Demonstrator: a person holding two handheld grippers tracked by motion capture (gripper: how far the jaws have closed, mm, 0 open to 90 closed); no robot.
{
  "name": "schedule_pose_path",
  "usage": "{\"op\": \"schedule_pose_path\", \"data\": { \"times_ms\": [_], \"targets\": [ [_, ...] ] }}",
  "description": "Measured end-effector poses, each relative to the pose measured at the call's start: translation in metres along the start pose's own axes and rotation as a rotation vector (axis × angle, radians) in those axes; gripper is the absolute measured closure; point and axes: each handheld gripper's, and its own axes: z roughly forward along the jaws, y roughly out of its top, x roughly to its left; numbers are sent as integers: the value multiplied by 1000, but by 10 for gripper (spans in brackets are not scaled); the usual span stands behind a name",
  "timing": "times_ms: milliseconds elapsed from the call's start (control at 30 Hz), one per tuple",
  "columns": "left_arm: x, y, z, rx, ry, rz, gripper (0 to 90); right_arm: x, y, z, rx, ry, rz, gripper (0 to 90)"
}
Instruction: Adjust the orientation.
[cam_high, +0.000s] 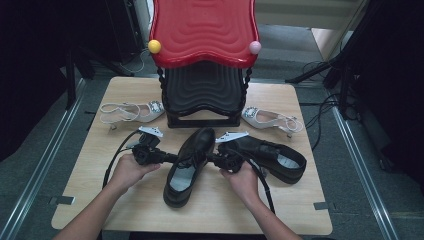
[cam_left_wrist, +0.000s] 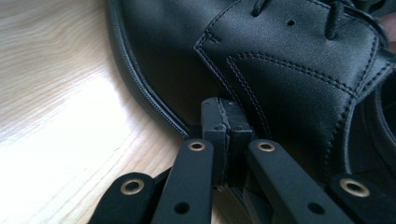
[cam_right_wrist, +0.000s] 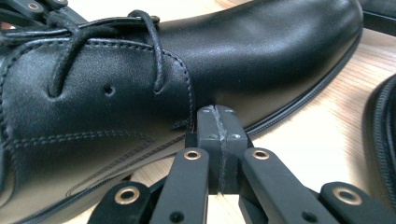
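A: Your left gripper (cam_high: 172, 158) has its jaws pressed together, nothing pinched, the closed tips set against the side of the black lace-up shoe (cam_high: 189, 165). That shoe lies in the middle of the tabletop (cam_high: 90, 165), toe toward the far edge and the red-and-black rack (cam_high: 204, 60), heel toward the near edge.

B: And the right one?

A: Your right gripper (cam_high: 212, 159) is the same: jaws together, empty, tips against the shoe's opposite side, just above the sole welt. You are squeezing the shoe between two closed tips, so I'd push evenly from both sides and stay low on the upper; otherwise it may twist or slip out.

B: How are my hands set?

A: Your left hand (cam_high: 131, 169) and right hand (cam_high: 243, 179) come in from the near edge, both grippers level and pointing inward at each other. The second black shoe (cam_high: 270, 157) lies just beside your right gripper, toward the right edge; mind it.
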Motion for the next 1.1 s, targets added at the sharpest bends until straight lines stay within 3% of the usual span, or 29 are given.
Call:
{"op": "schedule_pose_path", "data": {
  "times_ms": [33, 233, 433, 733, 967, 1000, 1100],
  "targets": [
    [-1, 0, 2, -1, -22, -12, 900, -1, 0, -1, 0, -4, -2, 900],
    [-6, 0, 9, 30, -11, 16, 900, -4, 0, -2, -6, -8, 18, 900],
    [-8, 2, 16, 15, -41, -3, 900, -7, 0, -5, -2, -27, 28, 900],
    [-19, 5, 31, 23, -52, 11, 900, -13, -1, -11, 5, -70, 39, 900],
    [-25, 8, 39, 8, -73, -5, 900, -22, -1, -16, -8, -83, 61, 900],
    [-26, 8, 40, -7, -90, -23, 900, -24, -1, -16, -8, -89, 62, 900],
    [-31, 8, 42, -7, -80, -5, 900, -26, -1, -17, -10, -92, 64, 900]
  ]
}}
